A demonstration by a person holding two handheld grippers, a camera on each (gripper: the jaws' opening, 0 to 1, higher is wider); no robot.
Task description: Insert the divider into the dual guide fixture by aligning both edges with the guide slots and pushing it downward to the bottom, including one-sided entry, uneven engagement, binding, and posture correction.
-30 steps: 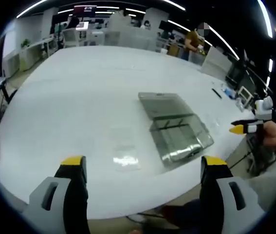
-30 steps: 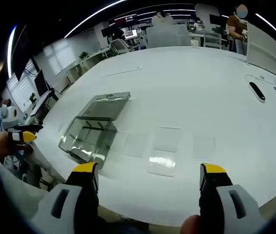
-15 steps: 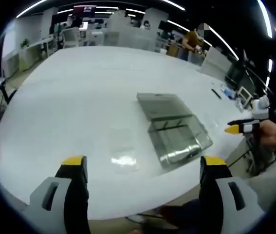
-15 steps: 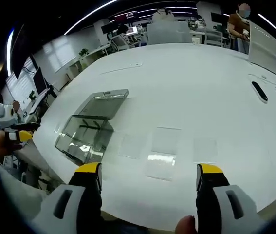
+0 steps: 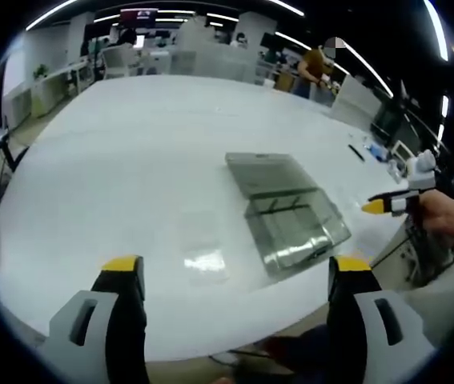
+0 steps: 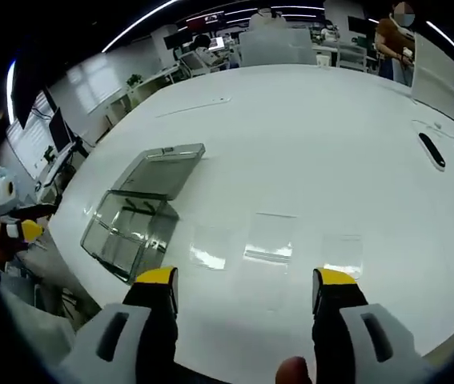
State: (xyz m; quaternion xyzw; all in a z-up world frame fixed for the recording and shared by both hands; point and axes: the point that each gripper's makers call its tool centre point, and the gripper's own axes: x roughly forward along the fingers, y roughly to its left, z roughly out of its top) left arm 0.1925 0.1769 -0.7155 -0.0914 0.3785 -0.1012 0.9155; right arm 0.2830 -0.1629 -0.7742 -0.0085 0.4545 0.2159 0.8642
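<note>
Dividers lie flat, clear, beside transparent fixture.

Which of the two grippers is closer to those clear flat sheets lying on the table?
Right. The right gripper hovers just short of the clear sheets; the left gripper hangs farther back, beside the clear box.

fixture slots indistinct, clear dividers faint

This is an open-plan office. A very large white oval table spreads across both views, and beyond it stand rows of pale desks with office chairs and dark computer monitors. Long white strip lights run across a dark ceiling. A red-lit wall screen hangs at the far end, and a person in a brown top stands among the desks.
</note>
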